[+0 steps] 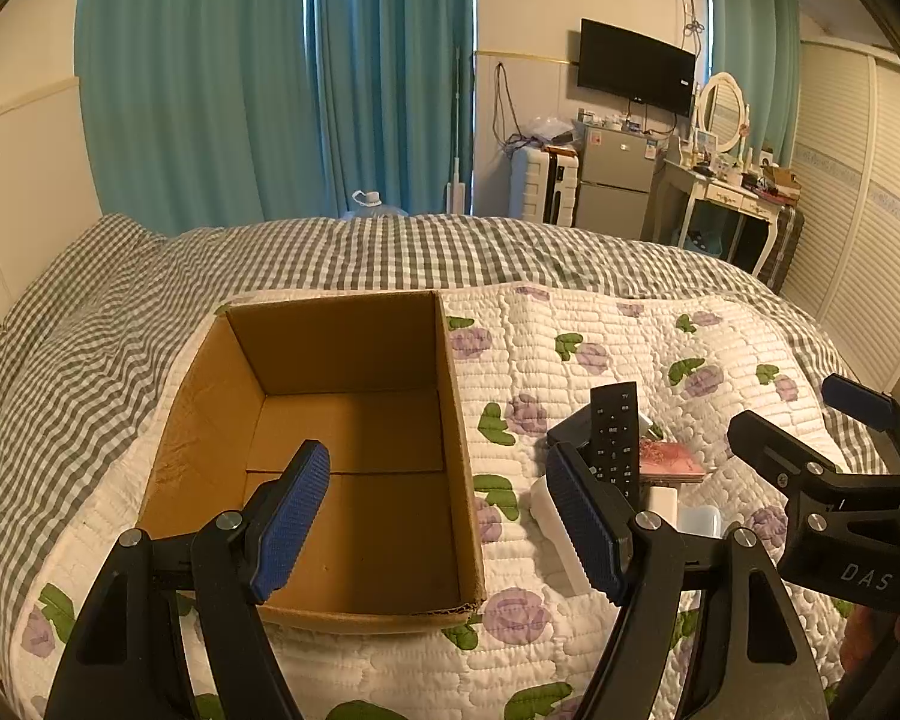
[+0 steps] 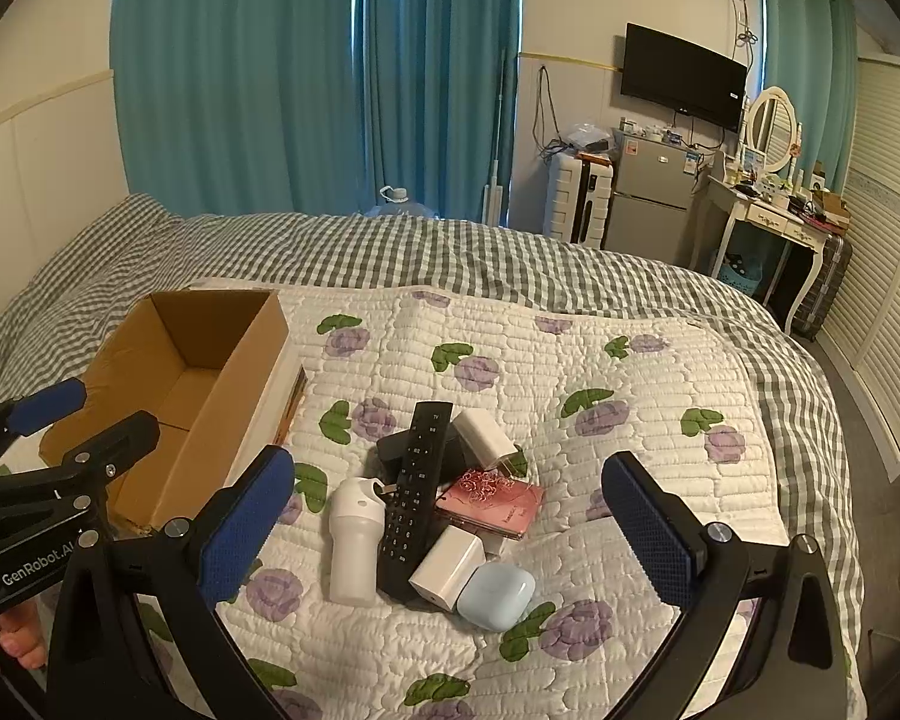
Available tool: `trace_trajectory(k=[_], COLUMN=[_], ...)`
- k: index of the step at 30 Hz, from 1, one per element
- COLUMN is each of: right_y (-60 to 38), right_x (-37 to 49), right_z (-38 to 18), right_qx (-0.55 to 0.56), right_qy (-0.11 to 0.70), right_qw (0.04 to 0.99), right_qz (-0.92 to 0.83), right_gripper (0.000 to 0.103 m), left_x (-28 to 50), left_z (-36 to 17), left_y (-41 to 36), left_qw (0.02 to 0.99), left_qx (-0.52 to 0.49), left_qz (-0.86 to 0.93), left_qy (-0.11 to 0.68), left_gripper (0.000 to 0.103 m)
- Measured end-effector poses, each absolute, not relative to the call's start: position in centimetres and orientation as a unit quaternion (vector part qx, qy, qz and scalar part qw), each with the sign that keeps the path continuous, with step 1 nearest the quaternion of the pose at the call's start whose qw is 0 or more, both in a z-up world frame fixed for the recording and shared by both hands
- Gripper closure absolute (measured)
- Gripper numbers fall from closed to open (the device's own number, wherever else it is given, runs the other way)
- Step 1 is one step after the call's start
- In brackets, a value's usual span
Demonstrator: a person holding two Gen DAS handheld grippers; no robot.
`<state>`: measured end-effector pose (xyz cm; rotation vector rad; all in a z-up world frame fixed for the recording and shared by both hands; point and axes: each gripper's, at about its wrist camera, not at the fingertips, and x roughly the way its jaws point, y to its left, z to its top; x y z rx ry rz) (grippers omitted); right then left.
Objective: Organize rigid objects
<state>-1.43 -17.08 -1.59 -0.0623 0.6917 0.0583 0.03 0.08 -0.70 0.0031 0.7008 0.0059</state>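
An empty cardboard box (image 1: pixel 342 456) (image 2: pixel 174 396) lies open on the floral quilt. Right of it is a pile of small items: a black TV remote (image 2: pixel 415 495) (image 1: pixel 613 441), a white bottle-shaped device (image 2: pixel 354 543), two white chargers (image 2: pixel 485 438) (image 2: pixel 447 567), a pale blue earbud case (image 2: pixel 496 596), a pink booklet (image 2: pixel 492 507) and a black box (image 2: pixel 390 450). My left gripper (image 1: pixel 444 516) is open above the box's near right wall. My right gripper (image 2: pixel 450 534) is open, hovering over the pile, holding nothing.
The quilt (image 2: pixel 570 360) covers a bed with a grey checked blanket (image 1: pixel 390 252). Beyond the bed stand teal curtains, a suitcase, a small fridge (image 2: pixel 651 204), a wall TV and a dressing table (image 2: pixel 768 210). The other gripper shows at each view's edge.
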Motion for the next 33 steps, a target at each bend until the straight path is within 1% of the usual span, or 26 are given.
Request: trace_trajectory(k=[33], right_y=[-17.10], right_x=[-1.71], right_z=[-2.27], right_qx=[-0.032], right_qy=[0.345], right_qw=[0.937], right_qz=[0.033], right_gripper=[0.000], left_x=[0.03], left_z=[-0.80], left_y=[0.02], left_qw=[0.939], left_qx=[0.002], left_qz=[0.004], left_qy=[0.344], left_gripper=[0.025])
